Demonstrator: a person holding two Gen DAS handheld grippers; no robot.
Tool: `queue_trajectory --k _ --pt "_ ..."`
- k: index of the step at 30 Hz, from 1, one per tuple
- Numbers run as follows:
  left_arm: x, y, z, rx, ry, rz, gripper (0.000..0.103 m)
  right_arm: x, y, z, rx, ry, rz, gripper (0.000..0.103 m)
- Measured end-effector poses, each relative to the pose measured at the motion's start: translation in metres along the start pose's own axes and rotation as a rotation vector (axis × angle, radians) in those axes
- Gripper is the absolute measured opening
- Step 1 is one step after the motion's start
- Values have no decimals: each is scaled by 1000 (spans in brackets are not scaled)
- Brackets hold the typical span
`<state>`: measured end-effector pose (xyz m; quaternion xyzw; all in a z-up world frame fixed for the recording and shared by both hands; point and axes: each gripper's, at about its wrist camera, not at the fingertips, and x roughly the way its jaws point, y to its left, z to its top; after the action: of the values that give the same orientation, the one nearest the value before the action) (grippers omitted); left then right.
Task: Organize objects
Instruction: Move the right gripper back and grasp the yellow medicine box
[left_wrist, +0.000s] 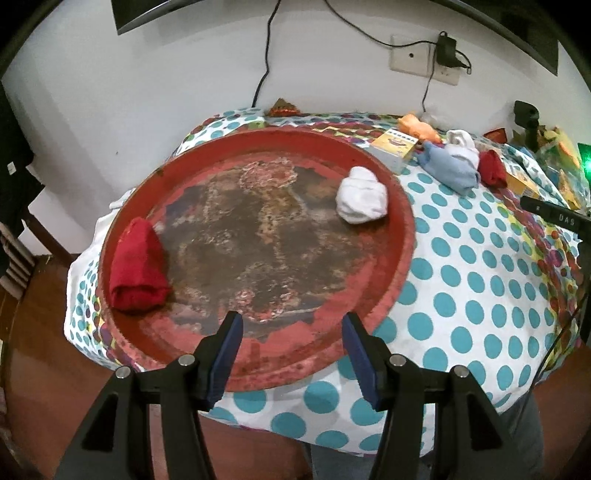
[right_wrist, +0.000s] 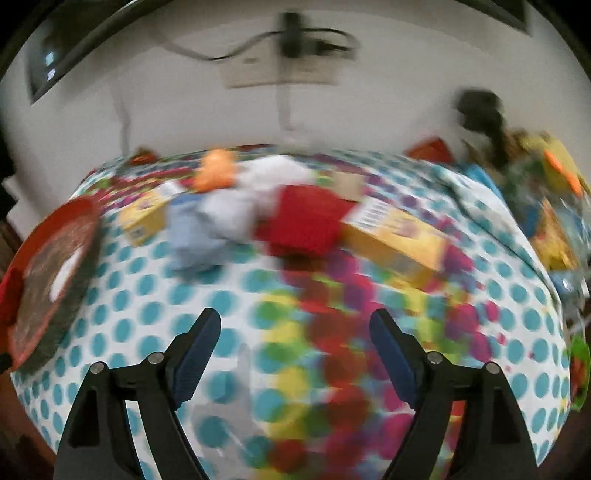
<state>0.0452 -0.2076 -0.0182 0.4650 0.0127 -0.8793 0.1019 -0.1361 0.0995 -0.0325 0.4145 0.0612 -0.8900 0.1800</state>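
Empty, wide right fingers (right_wrist: 295, 350) face the red sock (right_wrist: 303, 221) at twelve o'clock; next, grasp it for the tray (right_wrist: 55, 273)

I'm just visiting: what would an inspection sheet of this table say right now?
Surface: polka-dot tablecloth.
Job's things: red sock roll and white sock roll on the round red tray; more rolls, blue, white, red, orange, off it.
Clutter: yellow boxes.
Claws: left claw open, empty; right claw open, empty.
Cables: black cords to a wall socket.
Surroundings: white wall, wooden floor.
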Motion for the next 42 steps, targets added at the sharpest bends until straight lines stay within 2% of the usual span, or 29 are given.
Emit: queue_trajectory --k 6,12,14,18,22,26,32,34,35,40,42 --pt "-1 -14 -1 45 -10 7 57 5 -58 1 114 -8 -37 83" --pt "-3 -28 -3 91 -19 5 57 26 -76 13 107 14 -56 83" --pt "-3 -34 -4 113 -16 -7 57 35 -74 22 54 19 -55 83" --pt "-4 -45 -3 144 -10 -42 57 52 -68 40 -139 38 -89 93" --pt "-9 -58 2 170 -18 -77 57 65 -72 54 -283 71 -97 95" --pt "-3 -71 13 188 11 -124 57 76 -78 63 -317 107 -40 95" --pt "10 -100 37 211 46 -162 57 84 -72 64 -329 80 -1 94" --pt "13 -111 47 214 46 -182 57 85 -71 65 -311 69 15 90" --pt "15 -117 53 214 41 -198 57 84 -71 64 -295 65 33 80" --pt "32 -146 82 181 21 -246 57 78 -73 60 -238 59 39 70" --pt "46 -156 93 159 47 -251 57 73 -77 59 -198 52 49 61"
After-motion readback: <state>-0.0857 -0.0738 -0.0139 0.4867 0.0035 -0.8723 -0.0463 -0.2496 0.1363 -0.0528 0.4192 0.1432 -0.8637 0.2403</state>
